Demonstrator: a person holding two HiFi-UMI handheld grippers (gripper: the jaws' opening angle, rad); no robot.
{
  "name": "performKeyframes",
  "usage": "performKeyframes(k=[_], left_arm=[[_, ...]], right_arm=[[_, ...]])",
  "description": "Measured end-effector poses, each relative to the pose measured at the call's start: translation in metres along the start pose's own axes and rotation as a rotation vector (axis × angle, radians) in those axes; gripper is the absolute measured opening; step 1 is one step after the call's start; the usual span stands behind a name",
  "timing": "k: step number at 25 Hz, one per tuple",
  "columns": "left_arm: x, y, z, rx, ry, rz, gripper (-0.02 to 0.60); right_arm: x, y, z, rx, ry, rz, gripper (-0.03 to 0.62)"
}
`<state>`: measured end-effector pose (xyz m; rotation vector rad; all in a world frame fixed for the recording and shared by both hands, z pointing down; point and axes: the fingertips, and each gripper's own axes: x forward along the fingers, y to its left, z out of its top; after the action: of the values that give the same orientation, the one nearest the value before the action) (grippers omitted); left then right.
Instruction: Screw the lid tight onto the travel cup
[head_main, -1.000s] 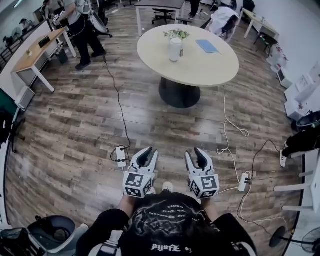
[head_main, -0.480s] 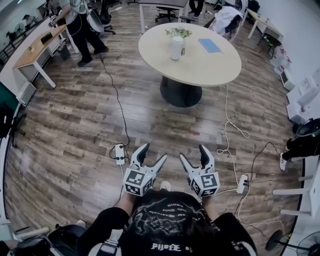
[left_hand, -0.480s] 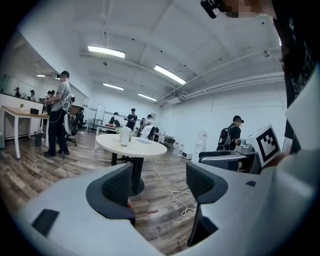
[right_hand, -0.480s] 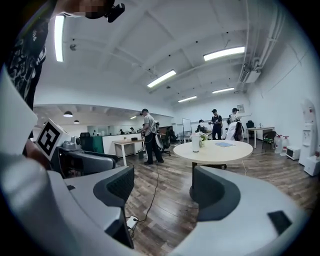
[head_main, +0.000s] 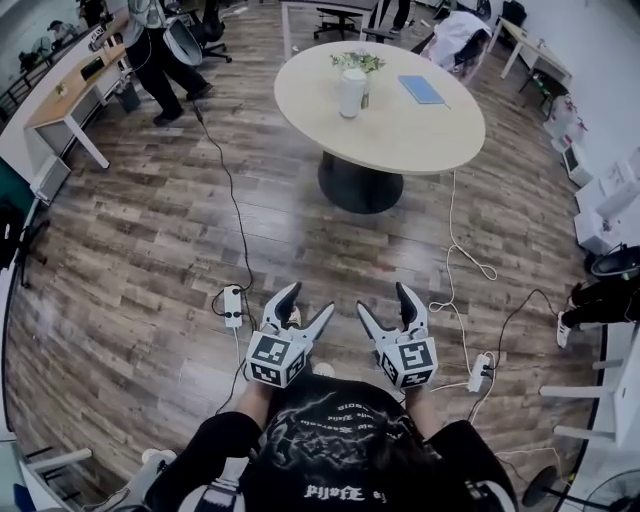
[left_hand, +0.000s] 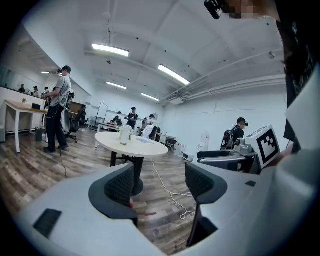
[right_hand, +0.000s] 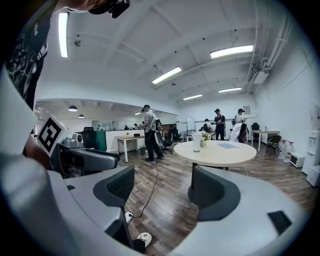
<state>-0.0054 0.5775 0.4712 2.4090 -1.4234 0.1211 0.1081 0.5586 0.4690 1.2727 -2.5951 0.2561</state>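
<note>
Opening just now: left gripper (head_main: 309, 300) and right gripper (head_main: 382, 298), bottom centre of head view; both jaw pairs apart, nothing between them. White cylindrical travel cup (head_main: 351, 96) stands on round beige table (head_main: 420, 130), upper centre, well apart from grippers. Task not begun; likely readying for approach.

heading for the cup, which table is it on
The round table straight ahead; the white cup stands on it. The other tables are rectangular.

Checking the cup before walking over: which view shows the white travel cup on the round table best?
The head view: the travel cup stands upright on the round table, largest and unobstructed. Both gripper views show it only small and distant, side-on.
</note>
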Motion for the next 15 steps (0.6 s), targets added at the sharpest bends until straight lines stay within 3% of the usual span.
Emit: performKeyframes(k=[7, 15], left_arm=[[0.047, 0.030, 0.003, 0.002, 0.028, -0.024, 0.344], [0.113, 0.095, 0.030, 0.024, 0.073, -0.085, 0.344]], right_arm=[[0.044, -0.023, -0.001, -0.003, 0.043, -0.023, 0.364], [0.125, -0.051, 0.023, 0.026, 0.058, -0.077, 0.362]])
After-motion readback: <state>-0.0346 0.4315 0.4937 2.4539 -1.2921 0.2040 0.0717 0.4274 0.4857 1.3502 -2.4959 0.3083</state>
